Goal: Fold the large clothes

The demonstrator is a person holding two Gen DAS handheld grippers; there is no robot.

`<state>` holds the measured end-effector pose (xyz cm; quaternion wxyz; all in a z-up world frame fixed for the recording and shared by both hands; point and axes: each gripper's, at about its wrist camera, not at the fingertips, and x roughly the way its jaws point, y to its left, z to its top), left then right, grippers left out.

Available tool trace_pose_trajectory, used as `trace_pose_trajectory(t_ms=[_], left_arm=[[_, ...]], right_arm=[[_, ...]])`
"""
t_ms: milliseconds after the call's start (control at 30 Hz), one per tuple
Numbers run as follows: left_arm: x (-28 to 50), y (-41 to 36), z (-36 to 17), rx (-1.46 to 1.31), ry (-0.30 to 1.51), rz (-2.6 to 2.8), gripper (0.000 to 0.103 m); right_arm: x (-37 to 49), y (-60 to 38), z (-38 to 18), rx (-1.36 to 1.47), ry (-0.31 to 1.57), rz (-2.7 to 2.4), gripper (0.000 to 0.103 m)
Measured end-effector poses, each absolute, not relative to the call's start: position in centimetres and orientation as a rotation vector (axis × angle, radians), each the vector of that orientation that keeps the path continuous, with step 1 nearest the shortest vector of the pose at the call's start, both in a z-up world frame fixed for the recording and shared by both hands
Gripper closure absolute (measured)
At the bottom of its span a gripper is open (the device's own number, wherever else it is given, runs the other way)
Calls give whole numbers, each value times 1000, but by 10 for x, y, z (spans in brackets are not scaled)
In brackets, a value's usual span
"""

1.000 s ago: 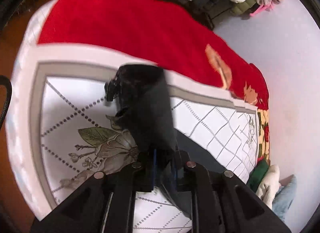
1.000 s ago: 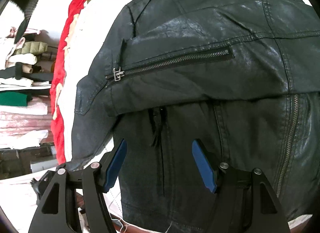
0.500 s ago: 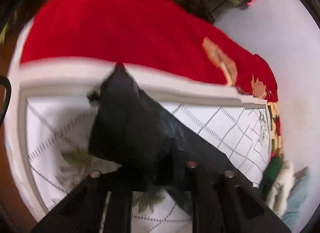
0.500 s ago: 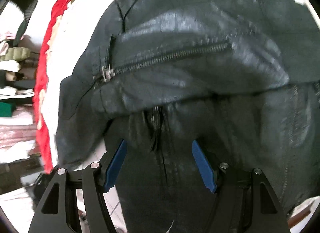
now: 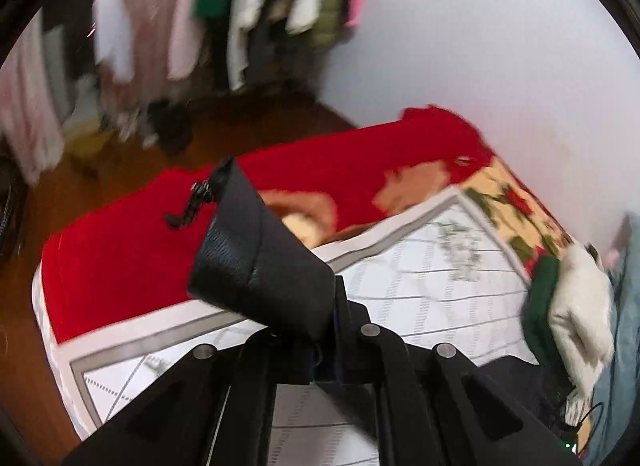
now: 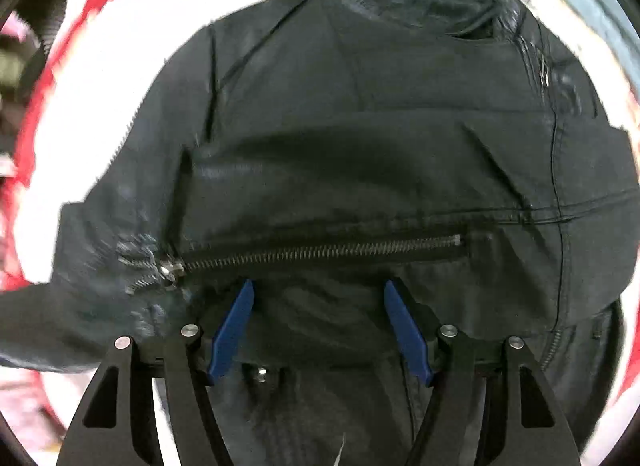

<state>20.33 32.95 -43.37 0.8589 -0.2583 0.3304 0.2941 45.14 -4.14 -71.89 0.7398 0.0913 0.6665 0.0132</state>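
Note:
A black leather jacket [image 6: 360, 153] lies spread on the bed and fills the right wrist view, with one sleeve folded across its chest; the sleeve's silver zipper [image 6: 320, 254] runs left to right. My right gripper [image 6: 318, 290] is open, its blue pads [image 6: 232, 326] just over the jacket below that zipper, holding nothing. My left gripper [image 5: 320, 346] is shut on a black sleeve cuff [image 5: 260, 258], lifted above the bed, with a zipper pull [image 5: 192, 205] dangling from it.
The bed has a white quilt with a grey grid [image 5: 420, 286] and a red blanket [image 5: 160, 234]. A green and a white garment [image 5: 576, 306] lie piled at the bed's far right. Hanging clothes [image 5: 180, 17] and a wooden floor [image 5: 260, 121] are beyond.
My left gripper has lifted the cuff up and tilted toward the room. My right gripper has moved forward over the jacket, so the sleeve zipper is now just ahead of its pads.

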Motion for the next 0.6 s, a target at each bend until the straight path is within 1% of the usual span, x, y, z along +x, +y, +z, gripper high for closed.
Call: trace_pose_trajectory(t_ms=[133, 167, 267, 400, 433, 467, 600], left_arm=[[233, 268, -399, -462, 666, 495, 101], [244, 240, -391, -443, 662, 441, 101], [268, 173, -385, -417, 678, 295, 101], [302, 52, -406, -415, 767, 33, 101], [307, 32, -412, -408, 781, -2, 101], [312, -4, -424, -391, 807, -74, 101], [319, -98, -468, -318, 937, -223, 101]], right_arm=[[445, -97, -692, 314, 1421, 49, 33], [442, -117, -686, 334, 1416, 38, 33], [433, -177, -674, 406, 1403, -12, 33], [417, -271, -668, 508, 1381, -121, 33], [413, -294, -668, 526, 1376, -149, 33], [408, -311, -669, 537, 1371, -175, 33], [395, -383, -672, 529, 1380, -296, 33]])
